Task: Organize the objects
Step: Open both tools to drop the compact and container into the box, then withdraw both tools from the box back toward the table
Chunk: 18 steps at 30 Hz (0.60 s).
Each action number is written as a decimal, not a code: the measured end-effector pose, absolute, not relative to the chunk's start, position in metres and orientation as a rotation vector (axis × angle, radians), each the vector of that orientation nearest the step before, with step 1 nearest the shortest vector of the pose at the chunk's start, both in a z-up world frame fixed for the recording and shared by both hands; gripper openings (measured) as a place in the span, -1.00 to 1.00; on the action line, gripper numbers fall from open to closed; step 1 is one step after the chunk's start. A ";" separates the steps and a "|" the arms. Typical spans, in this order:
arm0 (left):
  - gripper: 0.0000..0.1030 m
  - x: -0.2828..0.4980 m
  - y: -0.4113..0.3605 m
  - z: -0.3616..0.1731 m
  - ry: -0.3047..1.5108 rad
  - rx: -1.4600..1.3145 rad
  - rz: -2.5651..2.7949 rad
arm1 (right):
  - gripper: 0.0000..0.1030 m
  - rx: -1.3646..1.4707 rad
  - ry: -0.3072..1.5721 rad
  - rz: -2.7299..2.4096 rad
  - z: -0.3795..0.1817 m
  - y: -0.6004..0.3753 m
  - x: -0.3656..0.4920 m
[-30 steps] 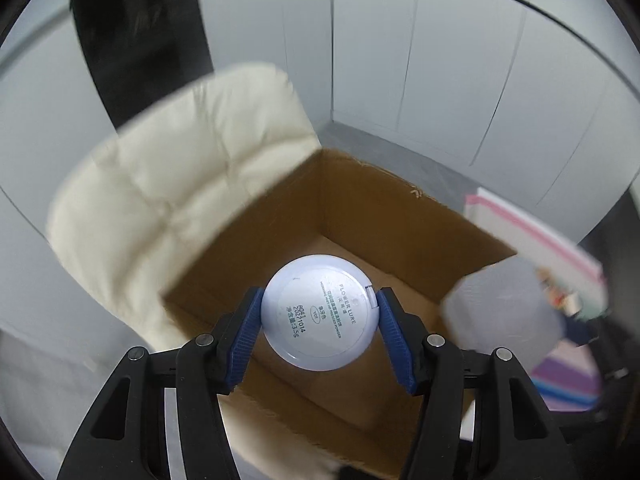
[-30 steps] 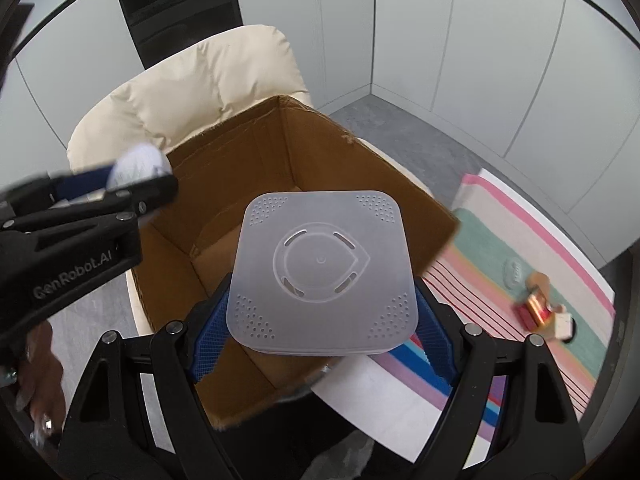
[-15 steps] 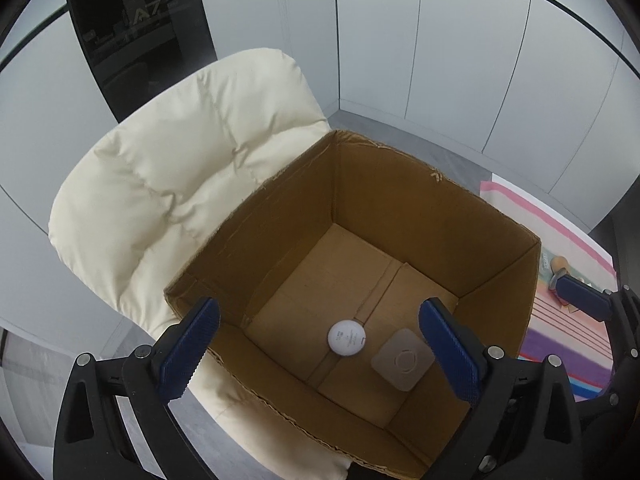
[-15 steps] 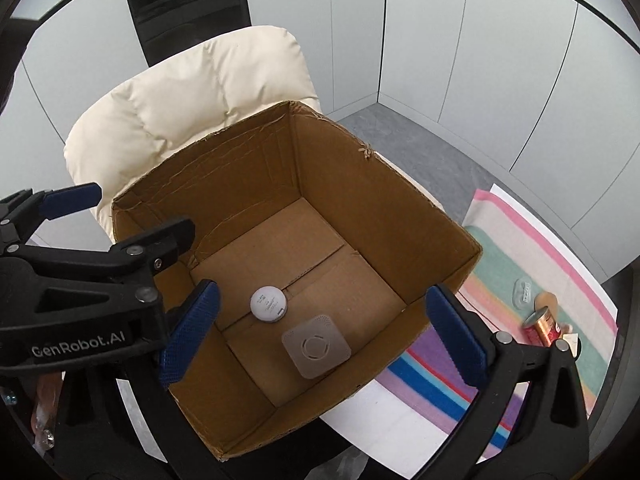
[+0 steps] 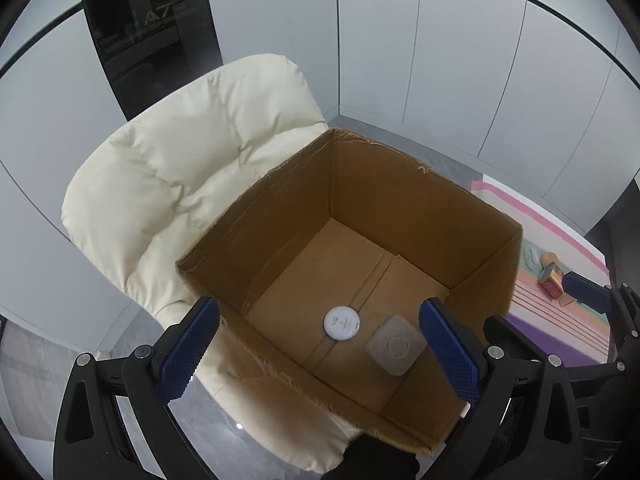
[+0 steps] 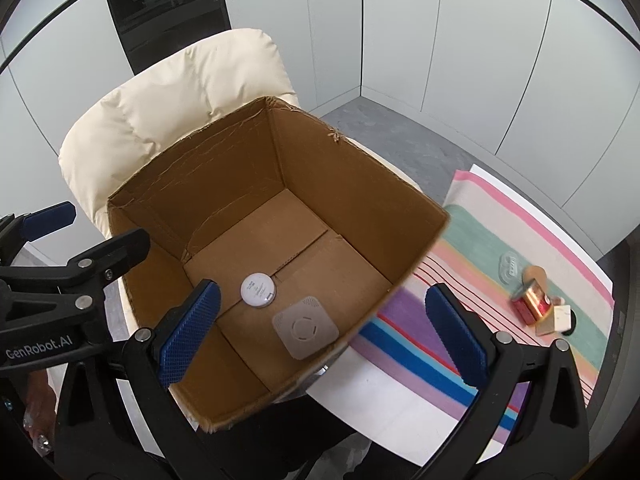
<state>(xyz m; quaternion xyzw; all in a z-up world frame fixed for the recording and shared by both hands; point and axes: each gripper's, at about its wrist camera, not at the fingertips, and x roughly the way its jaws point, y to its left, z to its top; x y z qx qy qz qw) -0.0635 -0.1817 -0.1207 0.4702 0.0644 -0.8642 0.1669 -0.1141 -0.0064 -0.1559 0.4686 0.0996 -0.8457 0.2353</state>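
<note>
Cream padded chair (image 5: 192, 184), pale panelled walls (image 6: 460, 32), grey floor (image 6: 400, 136), dark glass panel (image 5: 148, 28).

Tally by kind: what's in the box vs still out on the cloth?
In box:
Round puck: 1
Square puck: 1
On cloth:
Red can: 1
Clear lid: 1
Small white block: 1
Total: 5

Cream padded chair (image 5: 188, 184) sitting in front of pale grey wall panels (image 6: 460, 40), with a dark glass panel (image 5: 148, 32) behind it showing "A7". Grey floor (image 6: 400, 136) off to the right. Striped cloth (image 6: 500, 248) in pink, teal, purple and blue spread over a white table (image 6: 384, 404) next to the chair.
</note>
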 end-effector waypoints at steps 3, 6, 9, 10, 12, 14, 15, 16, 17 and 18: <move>0.95 -0.049 -0.174 -0.111 0.158 1.315 -2.469 | 1.00 1.281 0.263 -2.327 -0.149 0.002 -0.104; 0.95 -0.029 -0.169 -0.102 0.137 1.273 -2.466 | 1.00 1.289 0.243 -2.339 -0.143 0.012 -0.090; 0.95 -0.008 -0.163 -0.096 0.132 1.252 -2.462 | 1.00 1.298 0.237 -2.337 -0.137 0.021 -0.075; 0.95 -0.003 -0.161 -0.095 0.137 1.252 -2.461 | 1.00 1.298 0.237 -2.338 -0.136 0.024 -0.069; 0.95 0.010 -0.155 -0.095 0.179 1.258 -2.457 | 1.00 1.299 0.229 -2.345 -0.131 0.029 -0.057; 0.95 0.021 -0.150 -0.095 0.213 1.266 -2.456 | 1.00 1.303 0.204 -2.347 -0.128 0.036 -0.045; 0.95 0.027 -0.147 -0.096 0.230 1.267 -2.457 | 1.00 1.305 0.194 -2.347 -0.126 0.039 -0.039; 0.95 0.032 -0.145 -0.096 0.241 1.268 -2.460 | 1.00 1.306 0.188 -2.347 -0.125 0.042 -0.033; 0.95 0.038 -0.142 -0.096 0.254 1.270 -2.465 | 1.00 1.307 0.185 -2.345 -0.125 0.045 -0.027; 0.95 0.043 -0.140 -0.097 0.268 1.272 -2.475 | 1.00 1.312 0.185 -2.341 -0.125 0.048 -0.020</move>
